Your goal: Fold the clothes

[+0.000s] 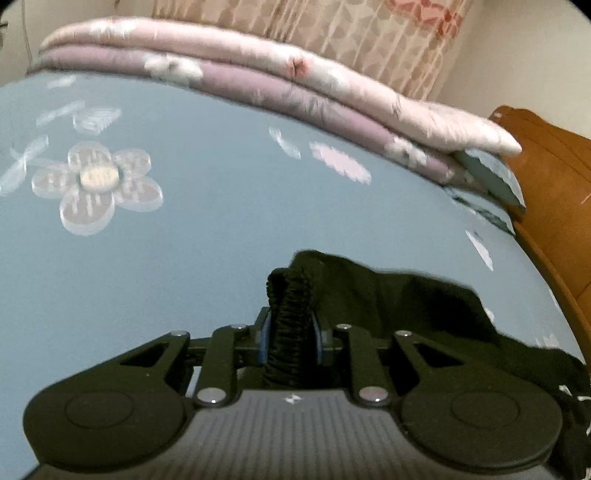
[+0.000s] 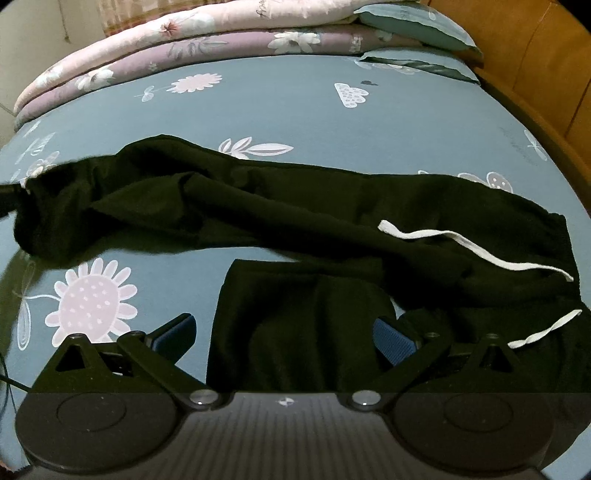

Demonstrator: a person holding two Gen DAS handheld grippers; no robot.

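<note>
Black pants (image 2: 280, 206) with a white drawstring (image 2: 461, 240) lie spread across a blue flowered bedsheet (image 2: 295, 107). In the left wrist view, my left gripper (image 1: 291, 332) is shut on a ribbed elastic cuff (image 1: 291, 306) of the black pants (image 1: 406, 299), and the rest of the cloth trails off to the right. In the right wrist view, my right gripper (image 2: 284, 332) stands open just above the sheet. Its blue-padded fingers (image 2: 391, 339) straddle the near leg (image 2: 295, 325) of the pants. One leg stretches away to the far left, where a dark shape at the frame edge meets it.
Folded pink and mauve quilts (image 2: 184, 40) lie along the far side of the bed, with blue pillows (image 2: 417, 22) at their right end. A wooden headboard (image 2: 535, 55) rises on the right. A patterned curtain (image 1: 332, 33) hangs behind the bed.
</note>
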